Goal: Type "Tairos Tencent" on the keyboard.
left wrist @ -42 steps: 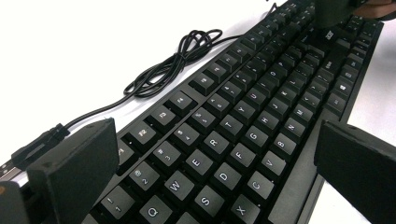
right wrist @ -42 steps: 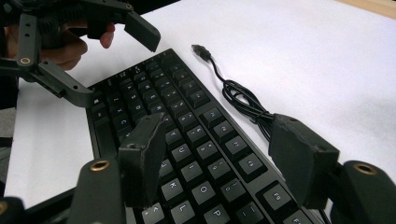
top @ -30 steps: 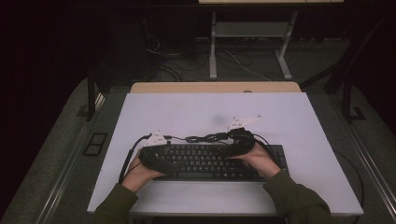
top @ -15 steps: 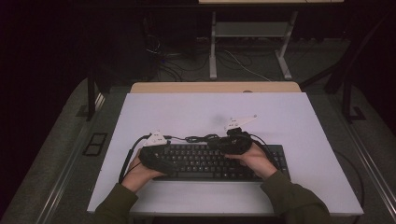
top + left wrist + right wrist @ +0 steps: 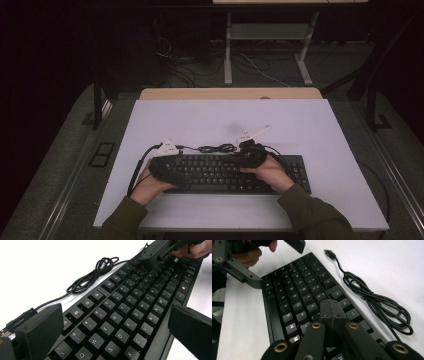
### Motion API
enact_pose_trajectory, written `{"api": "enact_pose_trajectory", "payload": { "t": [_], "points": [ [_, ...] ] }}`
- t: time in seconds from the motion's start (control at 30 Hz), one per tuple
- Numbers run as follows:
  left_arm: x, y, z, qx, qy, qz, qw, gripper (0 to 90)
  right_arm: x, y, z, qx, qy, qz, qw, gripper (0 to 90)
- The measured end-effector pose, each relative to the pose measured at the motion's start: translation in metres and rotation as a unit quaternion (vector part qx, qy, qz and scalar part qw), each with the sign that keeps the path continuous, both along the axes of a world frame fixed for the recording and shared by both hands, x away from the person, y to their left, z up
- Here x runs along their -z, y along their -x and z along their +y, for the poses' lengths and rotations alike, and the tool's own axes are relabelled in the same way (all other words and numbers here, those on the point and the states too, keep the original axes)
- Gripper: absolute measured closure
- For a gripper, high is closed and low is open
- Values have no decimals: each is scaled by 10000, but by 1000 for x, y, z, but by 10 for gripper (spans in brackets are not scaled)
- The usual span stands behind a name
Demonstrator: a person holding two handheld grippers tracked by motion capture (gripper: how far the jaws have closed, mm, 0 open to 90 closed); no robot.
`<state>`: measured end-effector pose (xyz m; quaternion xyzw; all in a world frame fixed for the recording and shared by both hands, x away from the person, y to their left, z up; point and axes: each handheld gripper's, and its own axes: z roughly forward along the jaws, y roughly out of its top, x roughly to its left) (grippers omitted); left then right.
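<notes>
A black keyboard [image 5: 215,172] lies on the white table [image 5: 300,130] near its front edge, and its black cable [image 5: 217,148] is coiled just behind it. My left gripper [image 5: 181,172] hangs over the keyboard's left end, open, its jaws wide apart over the letter keys [image 5: 116,322] and touching nothing. My right gripper [image 5: 241,160] is over the middle keys. Its jaws have just been closing and now meet [image 5: 333,312], shut with nothing between them. In the right gripper view the left gripper [image 5: 274,262] shows at the far end of the keyboard [image 5: 294,290].
The cable's USB plug [image 5: 328,252] lies loose on the table beyond the coil [image 5: 377,302]. A wooden desk edge [image 5: 230,93] adjoins the table's far side. Dark floor with cables and a metal frame [image 5: 265,50] lies behind.
The right hand has shifted a little to the left along the keyboard. The left hand has stayed where it was.
</notes>
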<state>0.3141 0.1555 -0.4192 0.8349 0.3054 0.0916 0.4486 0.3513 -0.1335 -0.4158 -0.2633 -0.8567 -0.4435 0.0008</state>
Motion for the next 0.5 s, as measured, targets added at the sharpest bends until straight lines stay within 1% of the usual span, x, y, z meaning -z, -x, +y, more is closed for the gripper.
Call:
{"api": "enact_pose_trajectory", "payload": {
  "t": [0.5],
  "points": [
    [0,0,0,-8,-1,5,10000,0,8,2,8,-100,278,69,9995,892]
  ]
}}
